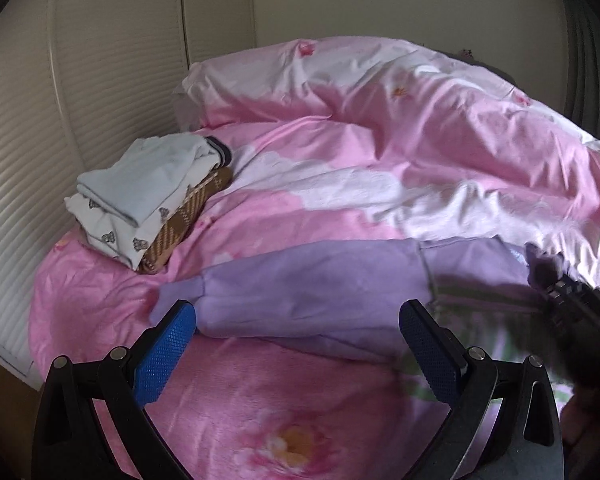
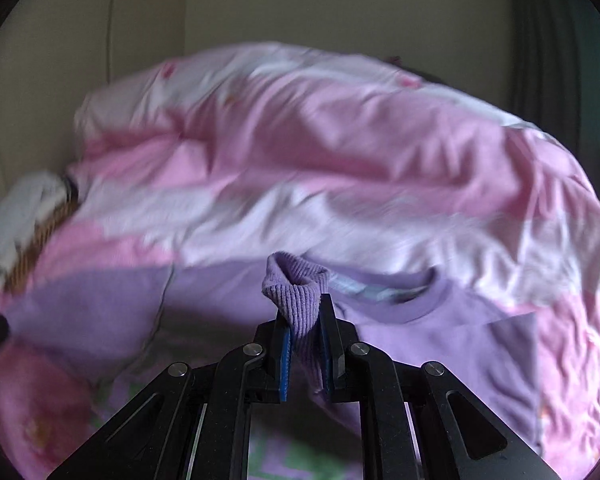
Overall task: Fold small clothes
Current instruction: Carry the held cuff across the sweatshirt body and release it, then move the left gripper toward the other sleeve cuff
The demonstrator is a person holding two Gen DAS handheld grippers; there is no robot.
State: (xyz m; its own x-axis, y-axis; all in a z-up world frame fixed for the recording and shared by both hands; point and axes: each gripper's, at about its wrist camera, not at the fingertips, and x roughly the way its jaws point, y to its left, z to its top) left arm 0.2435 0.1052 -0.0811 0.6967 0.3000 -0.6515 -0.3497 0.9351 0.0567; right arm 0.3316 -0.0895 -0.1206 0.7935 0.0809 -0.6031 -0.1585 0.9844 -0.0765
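Observation:
A lilac sweatshirt lies flat on the pink flowered bed cover. One sleeve stretches left, and its cuff end lies by my left finger pad. My left gripper hovers over this sleeve, open, its blue pads wide apart and pressing nothing. In the right wrist view my right gripper is shut on the ribbed lilac cuff of the other sleeve and holds it up over the sweatshirt's body, near the neckline. In the left wrist view the right gripper shows blurred at the right.
A stack of folded clothes, white, printed and brown check, sits at the bed's left side. A crumpled pink and white duvet is heaped behind the sweatshirt. Slatted wardrobe doors close off the left.

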